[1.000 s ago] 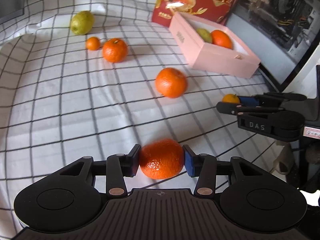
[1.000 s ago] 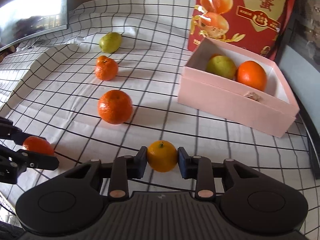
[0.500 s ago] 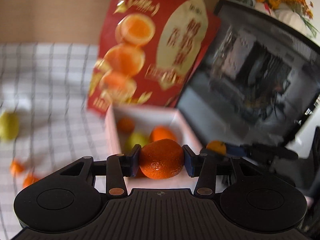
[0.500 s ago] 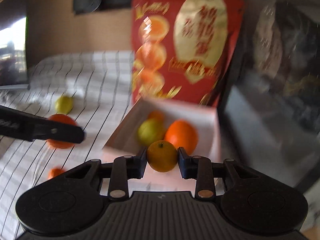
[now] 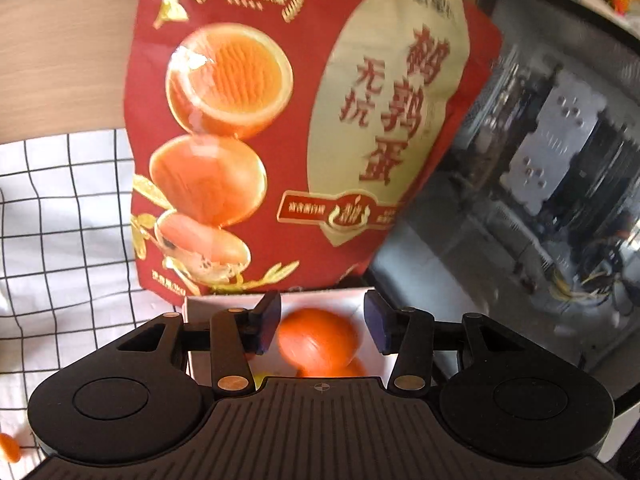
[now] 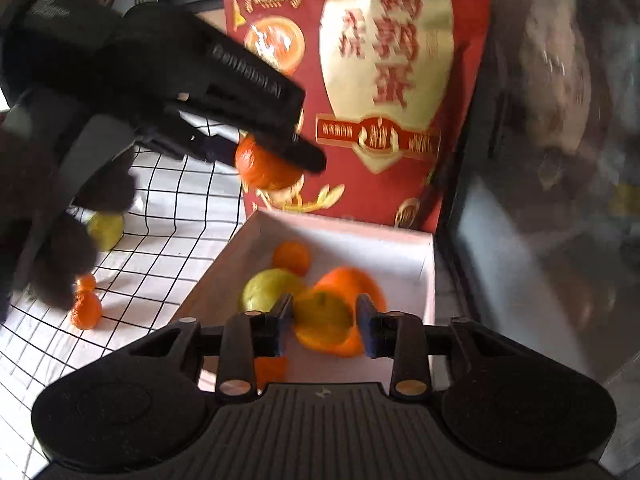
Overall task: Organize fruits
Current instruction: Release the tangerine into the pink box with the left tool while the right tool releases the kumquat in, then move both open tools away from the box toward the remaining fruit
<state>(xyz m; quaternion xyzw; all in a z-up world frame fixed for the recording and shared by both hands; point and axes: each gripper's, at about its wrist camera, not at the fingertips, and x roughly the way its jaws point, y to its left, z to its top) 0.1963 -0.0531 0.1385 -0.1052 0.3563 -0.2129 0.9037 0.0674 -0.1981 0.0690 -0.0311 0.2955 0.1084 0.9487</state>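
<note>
My left gripper [image 5: 322, 320] is open above the pink box [image 5: 208, 308]; its mandarin [image 5: 316, 342] is loose between the spread jaws, blurred, dropping. In the right wrist view the left gripper [image 6: 280, 148] hangs over the box's far end with that mandarin [image 6: 264, 166] just under it. My right gripper [image 6: 324, 324] has its jaws slightly apart around a small yellow-orange citrus [image 6: 322, 314], over the pink box [image 6: 424, 280]. Inside lie a green pear [image 6: 266, 290], a big orange [image 6: 352, 280] and a small mandarin [image 6: 291, 257].
A red snack bag [image 5: 304, 120] stands right behind the box. A dark glass-fronted case [image 5: 540, 200] is on the right. On the checked cloth [image 6: 160, 248] to the left lie a green pear [image 6: 106, 230] and small mandarins [image 6: 85, 308].
Both grippers rose from the cloth and moved over the pink box. The left jaws have opened and its mandarin is falling; the right jaws have loosened around the citrus.
</note>
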